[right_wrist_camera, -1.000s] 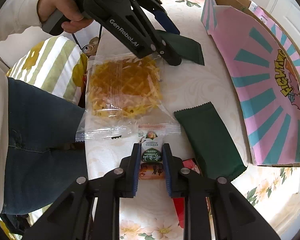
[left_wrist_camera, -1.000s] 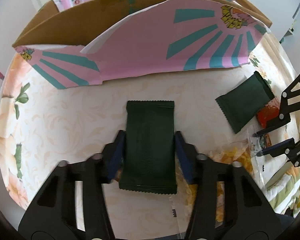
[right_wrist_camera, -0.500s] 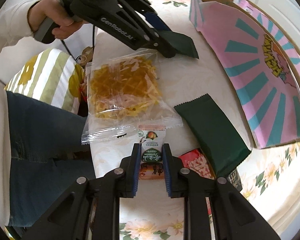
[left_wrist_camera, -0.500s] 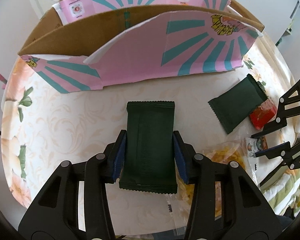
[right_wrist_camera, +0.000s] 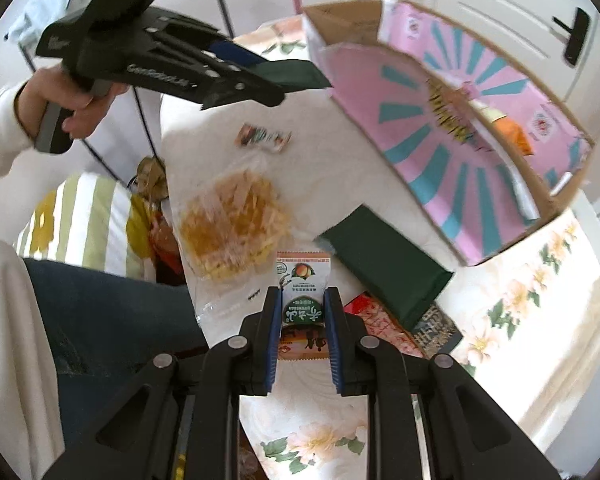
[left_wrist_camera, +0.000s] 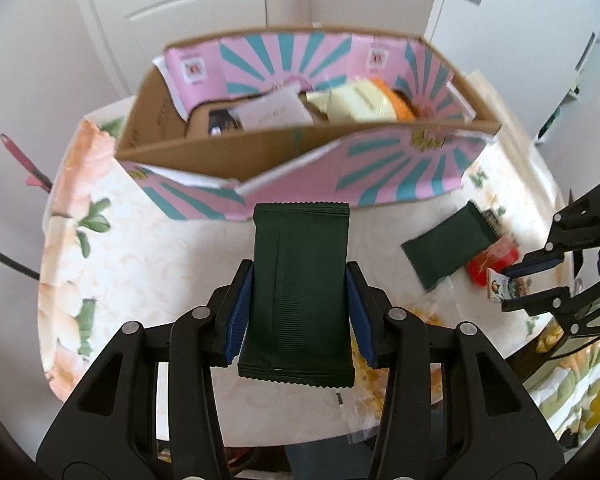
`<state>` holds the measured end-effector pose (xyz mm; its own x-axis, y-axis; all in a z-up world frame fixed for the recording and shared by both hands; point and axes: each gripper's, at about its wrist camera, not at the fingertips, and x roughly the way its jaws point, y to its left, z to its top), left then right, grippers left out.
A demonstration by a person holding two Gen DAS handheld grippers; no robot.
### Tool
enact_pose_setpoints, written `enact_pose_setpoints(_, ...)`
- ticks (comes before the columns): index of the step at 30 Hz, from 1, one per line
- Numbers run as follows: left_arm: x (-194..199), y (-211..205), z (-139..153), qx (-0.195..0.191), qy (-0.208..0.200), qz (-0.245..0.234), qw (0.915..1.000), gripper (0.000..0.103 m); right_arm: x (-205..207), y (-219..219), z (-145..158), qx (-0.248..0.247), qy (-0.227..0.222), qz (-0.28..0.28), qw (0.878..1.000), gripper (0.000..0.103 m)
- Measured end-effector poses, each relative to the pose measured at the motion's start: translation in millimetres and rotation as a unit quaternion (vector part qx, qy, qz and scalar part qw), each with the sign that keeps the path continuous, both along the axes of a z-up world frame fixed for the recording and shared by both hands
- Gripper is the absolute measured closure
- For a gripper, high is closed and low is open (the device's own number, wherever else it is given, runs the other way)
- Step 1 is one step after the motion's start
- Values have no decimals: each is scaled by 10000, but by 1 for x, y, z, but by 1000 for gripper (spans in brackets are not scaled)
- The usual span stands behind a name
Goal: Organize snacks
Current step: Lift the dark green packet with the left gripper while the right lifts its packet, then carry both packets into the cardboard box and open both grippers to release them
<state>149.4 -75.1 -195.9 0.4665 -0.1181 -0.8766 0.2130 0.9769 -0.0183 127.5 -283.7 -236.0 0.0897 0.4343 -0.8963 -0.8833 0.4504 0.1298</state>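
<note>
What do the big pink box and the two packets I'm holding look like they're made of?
Box: looks like corrugated cardboard, brown bare inside, outside printed pink and teal, fairly matte.
Dark green packet in the left gripper: probably matte plastic or foil film, with serrated crimped ends.
Small printed sachet in the right gripper: likely plastic film with a zigzag top edge; finish unclear.

Dark green, plain and matte: wrapped bar (left_wrist_camera: 300, 300) between blue pads (left_wrist_camera: 238, 312) of black left gripper (left_wrist_camera: 298, 280). Same dark green on second bar (right_wrist_camera: 384, 264) lying on table. Small sachet (right_wrist_camera: 302, 292) in black right gripper (right_wrist_camera: 302, 308): white top with orange fruit, green label, orange base. Pink with teal sunburst rays outside, brown cardboard inside: box (left_wrist_camera: 380, 168). Cream tablecloth (left_wrist_camera: 140, 264) with peach flowers, green leaves. Yellow strips in clear bag (right_wrist_camera: 232, 224). Red packet (left_wrist_camera: 496, 260).
</note>
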Motion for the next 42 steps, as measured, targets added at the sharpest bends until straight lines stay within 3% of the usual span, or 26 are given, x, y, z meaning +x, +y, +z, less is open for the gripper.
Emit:
enact_pose_setpoints(11, 7, 18, 50, -212, -397, -8, 9990, 62, 12, -4, 50, 502, -176, -786, 9955, 84)
enact_pose_setpoints(17, 38, 19, 75, -314, -613, -149, 9975, 62, 31, 3, 78, 685, -319, -1341, 9881, 84)
enact_pose_setpoints(26, 112, 22, 79, -472, -575, -468, 9961, 62, 99, 17, 105, 875, -419, -2668, 9589, 84)
enact_pose_setpoints(36, 179, 32, 62, -177, -359, -706, 9967, 61, 158, 38, 103, 931, -168, -3568, 9294, 84)
enact_pose_setpoints(37, 183, 32, 58, -141, -346, -742, 9965, 54, 161, 40, 102, 939, -141, -3622, 9272, 84)
enact_pose_setpoints(38, 187, 31, 54, -56, -312, -761, 9966, 29, 165, 42, 101, 956, -109, -3676, 9250, 84)
enact_pose_setpoints(40, 188, 32, 48, 32, -354, -771, 9964, 0, 171, 47, 98, 983, -38, -3767, 9211, 84)
enact_pose_setpoints(42, 186, 34, 46, -9, -426, -868, 9953, 0, 175, 51, 95, 980, 2, -3846, 9178, 84)
